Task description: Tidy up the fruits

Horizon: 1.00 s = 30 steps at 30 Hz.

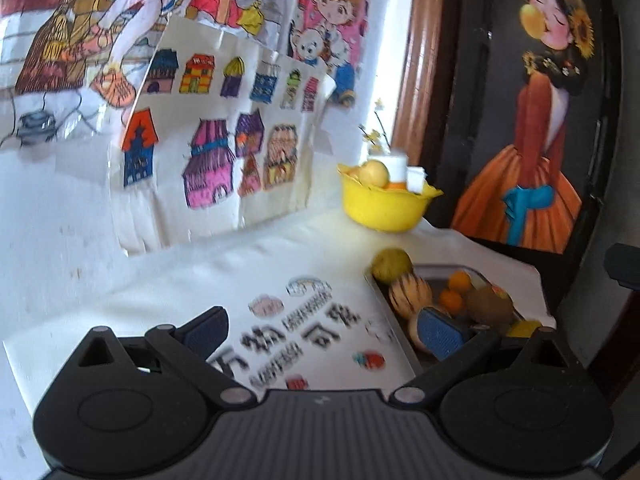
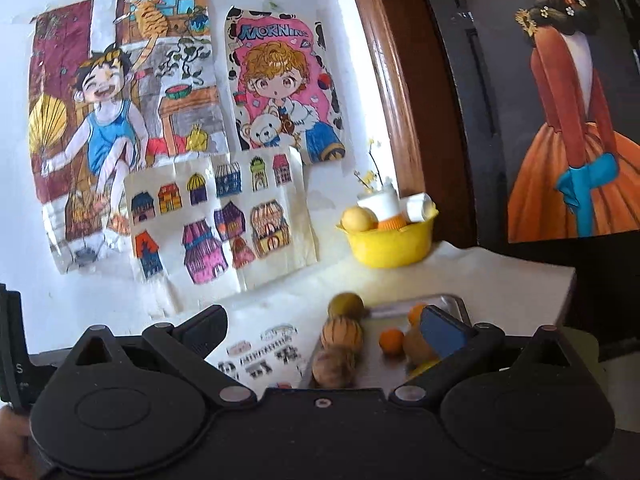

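Both my jaws gape empty; I'd steer the right gripper (image 2: 324, 334) squarely over the striped fruit (image 2: 342, 333) at twelve o'clock on the tray (image 2: 454, 302).

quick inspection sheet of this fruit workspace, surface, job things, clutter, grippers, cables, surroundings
surface: white cloth-covered table, with a printed sheet lying flat on it.
job's things: metal tray holding small oranges, a striped round fruit and brownish fruits; a green-yellow fruit at its far corner; yellow bowl behind with a pale yellow fruit.
clutter: white containers standing in the bowl.
grippers: left gripper open, empty; right gripper open wide, empty, short of the tray.
cables: nothing seen.
surroundings: coloured drawings on the white wall, a wooden frame, and a dark panel with a painted figure in an orange dress.
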{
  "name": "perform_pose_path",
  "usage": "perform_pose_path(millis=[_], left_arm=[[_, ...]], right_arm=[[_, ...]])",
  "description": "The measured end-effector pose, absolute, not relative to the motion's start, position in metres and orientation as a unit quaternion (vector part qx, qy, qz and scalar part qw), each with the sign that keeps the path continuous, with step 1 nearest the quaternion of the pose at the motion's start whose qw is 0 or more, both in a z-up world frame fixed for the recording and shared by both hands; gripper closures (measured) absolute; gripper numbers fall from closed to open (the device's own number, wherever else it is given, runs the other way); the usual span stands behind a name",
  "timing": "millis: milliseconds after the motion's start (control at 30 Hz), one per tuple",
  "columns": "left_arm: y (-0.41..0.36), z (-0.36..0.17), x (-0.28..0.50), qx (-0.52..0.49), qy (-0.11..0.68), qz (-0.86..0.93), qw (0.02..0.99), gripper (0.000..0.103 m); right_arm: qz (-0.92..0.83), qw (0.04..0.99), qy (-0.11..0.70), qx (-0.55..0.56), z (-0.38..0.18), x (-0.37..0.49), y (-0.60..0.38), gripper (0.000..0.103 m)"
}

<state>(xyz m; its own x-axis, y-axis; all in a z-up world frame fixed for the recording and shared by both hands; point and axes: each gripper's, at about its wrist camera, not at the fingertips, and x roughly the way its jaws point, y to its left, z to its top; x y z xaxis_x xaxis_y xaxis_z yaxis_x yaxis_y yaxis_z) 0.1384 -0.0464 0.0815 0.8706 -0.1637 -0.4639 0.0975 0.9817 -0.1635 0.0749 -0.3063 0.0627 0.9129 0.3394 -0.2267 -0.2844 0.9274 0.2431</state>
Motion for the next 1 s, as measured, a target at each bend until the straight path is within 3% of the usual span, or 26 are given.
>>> perform_pose_path(millis=[333, 600, 1000], left_arm=[[-0.051, 0.054, 0.116, -0.093, 0.275, -0.058, 0.955, 0.000], [-0.037, 0.043, 0.130, -0.119, 0.294, -0.028, 0.948, 0.000], [-0.028, 0.024, 0.151, -0.135, 0.320, -0.015, 0.938, 0.000]], right_arm=[[0.134, 0.977, 0.109, 0.123, 0.022, 0.051, -0.297, 0.001], [0.201, 0.935, 0.105, 0.271, -0.011, 0.081, -0.283, 0.001], [0.231, 0.932, 0.080, 0.266, -0.021, 0.111, -0.264, 0.001]])
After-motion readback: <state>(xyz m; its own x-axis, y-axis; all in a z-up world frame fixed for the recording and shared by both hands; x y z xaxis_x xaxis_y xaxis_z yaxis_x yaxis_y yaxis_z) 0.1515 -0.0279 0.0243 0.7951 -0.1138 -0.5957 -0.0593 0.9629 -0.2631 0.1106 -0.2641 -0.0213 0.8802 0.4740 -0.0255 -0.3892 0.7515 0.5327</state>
